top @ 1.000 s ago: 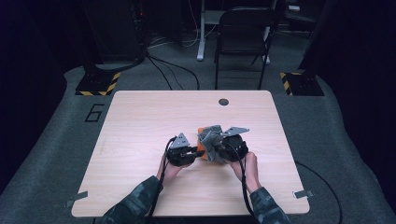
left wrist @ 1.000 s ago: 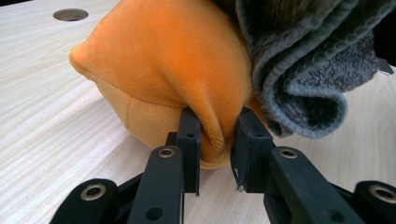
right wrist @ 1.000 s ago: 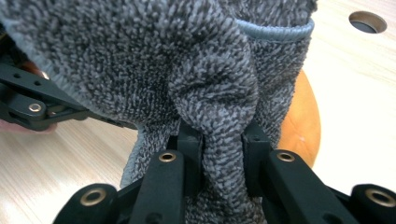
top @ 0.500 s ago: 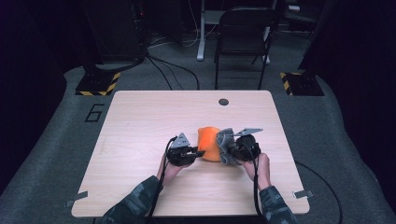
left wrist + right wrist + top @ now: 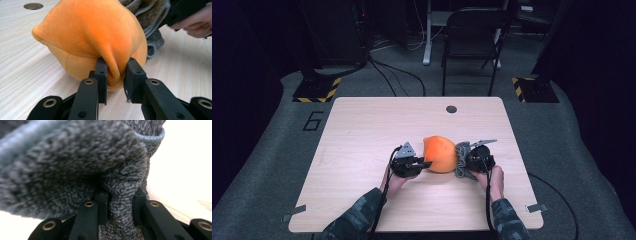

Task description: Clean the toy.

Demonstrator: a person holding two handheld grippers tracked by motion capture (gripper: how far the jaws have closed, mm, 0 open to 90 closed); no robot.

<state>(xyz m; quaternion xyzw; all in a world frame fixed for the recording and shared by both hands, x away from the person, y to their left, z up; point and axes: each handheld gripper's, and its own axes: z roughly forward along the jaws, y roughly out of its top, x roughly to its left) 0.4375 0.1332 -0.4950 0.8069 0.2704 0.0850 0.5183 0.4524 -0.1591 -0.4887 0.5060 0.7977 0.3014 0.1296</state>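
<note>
Light wood table (image 5: 362,125) w/ orange plush (image 5: 440,154) & grey cloth (image 5: 460,161) on it, touching.

Both grippers pinched shut, one at each end of the orange plush (image 5: 441,154).
Left gripper (image 5: 424,164) at the plush's left end, jaws closed on an orange fold; right gripper (image 5: 460,161) just right of the plush, jaws clamped on grey fabric (image 5: 120,195). Forearms enter from the near table edge.

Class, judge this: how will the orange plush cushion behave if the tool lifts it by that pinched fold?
The orange plush cushion probably sags, since its fabric bunches softly inside the left tool. It looks light for its bulk. Its velvety pile may slip.
</note>
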